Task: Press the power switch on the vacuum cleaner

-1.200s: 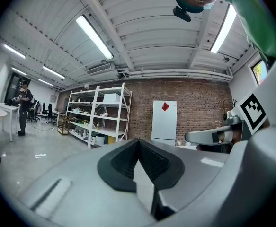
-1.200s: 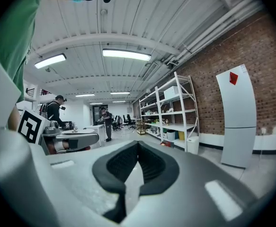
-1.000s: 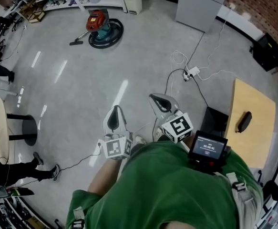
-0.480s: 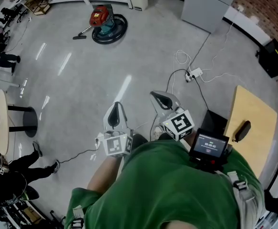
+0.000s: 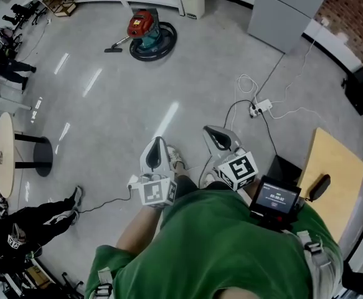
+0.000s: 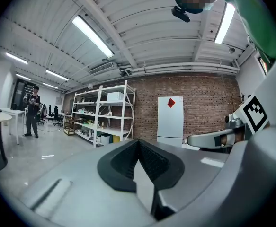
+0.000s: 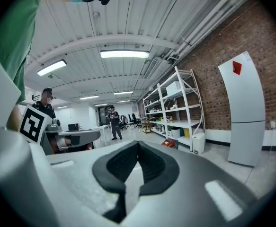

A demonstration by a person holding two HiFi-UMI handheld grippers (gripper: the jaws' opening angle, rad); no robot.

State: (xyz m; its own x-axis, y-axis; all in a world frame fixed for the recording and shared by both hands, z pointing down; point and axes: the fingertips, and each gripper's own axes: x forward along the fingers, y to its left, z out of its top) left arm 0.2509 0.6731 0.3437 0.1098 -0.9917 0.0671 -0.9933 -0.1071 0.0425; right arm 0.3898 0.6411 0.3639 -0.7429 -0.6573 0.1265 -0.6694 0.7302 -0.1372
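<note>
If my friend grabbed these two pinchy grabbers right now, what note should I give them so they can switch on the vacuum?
Left gripper: shut, empty, held low in front of the person.
Right gripper: shut, empty, beside the left one.
Vacuum cleaner: red and teal, on the floor far ahead near the white shelves, with a dark hose coiled round it.
Done: nothing yet; neither gripper is near the vacuum.
Left: walk over, find the power switch (too small to see from here), and press it, probably with a shut gripper tip.
</note>
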